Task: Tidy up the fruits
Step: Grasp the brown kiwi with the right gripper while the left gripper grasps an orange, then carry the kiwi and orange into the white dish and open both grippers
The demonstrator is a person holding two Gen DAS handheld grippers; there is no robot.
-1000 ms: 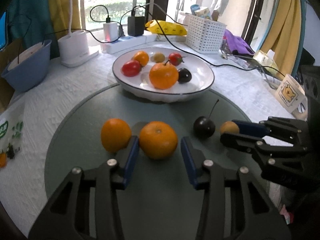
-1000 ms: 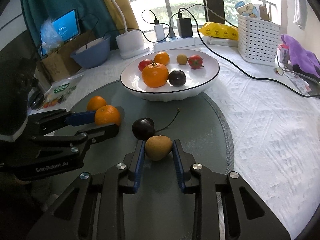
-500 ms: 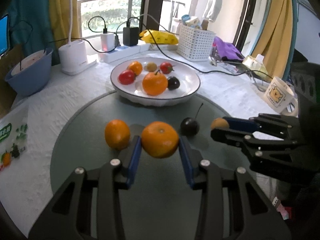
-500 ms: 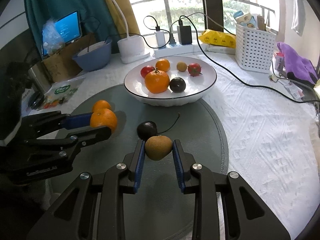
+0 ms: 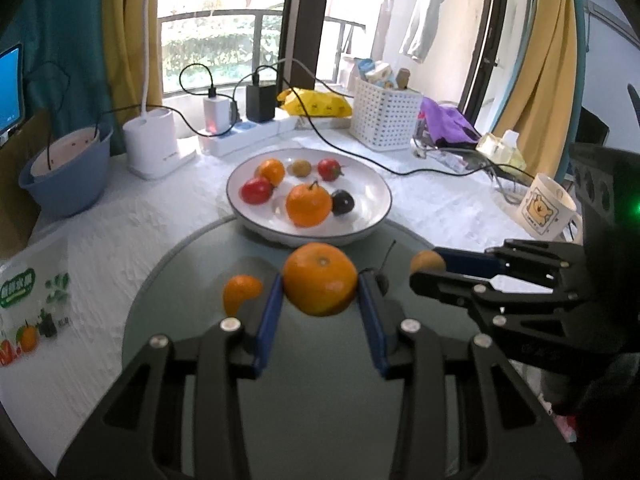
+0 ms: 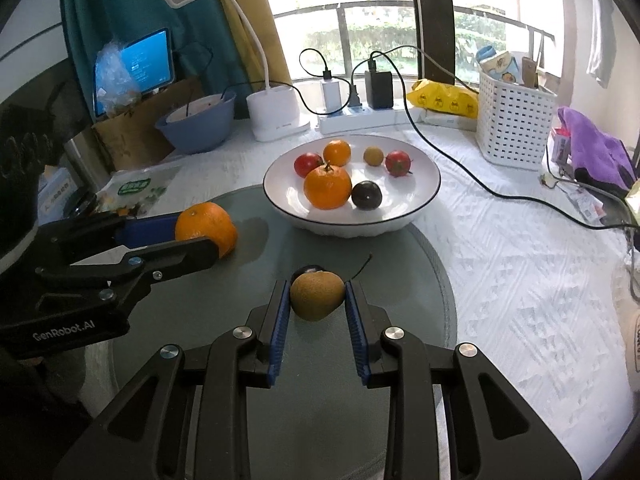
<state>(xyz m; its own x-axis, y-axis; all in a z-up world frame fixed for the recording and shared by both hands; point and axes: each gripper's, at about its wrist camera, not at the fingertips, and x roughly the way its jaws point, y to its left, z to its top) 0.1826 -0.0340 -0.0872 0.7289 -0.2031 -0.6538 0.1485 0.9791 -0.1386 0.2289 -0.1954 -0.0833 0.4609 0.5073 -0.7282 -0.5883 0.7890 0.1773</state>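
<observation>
My left gripper (image 5: 320, 300) is shut on a large orange (image 5: 320, 279) and holds it above the grey round mat (image 5: 320, 420); it also shows in the right wrist view (image 6: 206, 230). My right gripper (image 6: 316, 304) is shut on a small brown fruit (image 6: 317, 295), lifted over the mat. A second orange (image 5: 241, 293) and a dark plum with a stem (image 6: 308, 269) lie on the mat. The white plate (image 6: 424, 196) beyond holds several fruits: oranges, tomatoes, a dark plum, a small brown fruit.
A white basket (image 6: 514, 120), a power strip with chargers (image 6: 360, 114) and a cable (image 6: 500, 194) lie behind and right of the plate. A blue bowl (image 5: 60, 176), a lamp base (image 5: 154, 146) and a mug (image 5: 546, 210) stand around.
My left gripper closed on the large orange and lifted it off the mat. My right gripper lifted the brown fruit. Both rose and moved toward the plate.
</observation>
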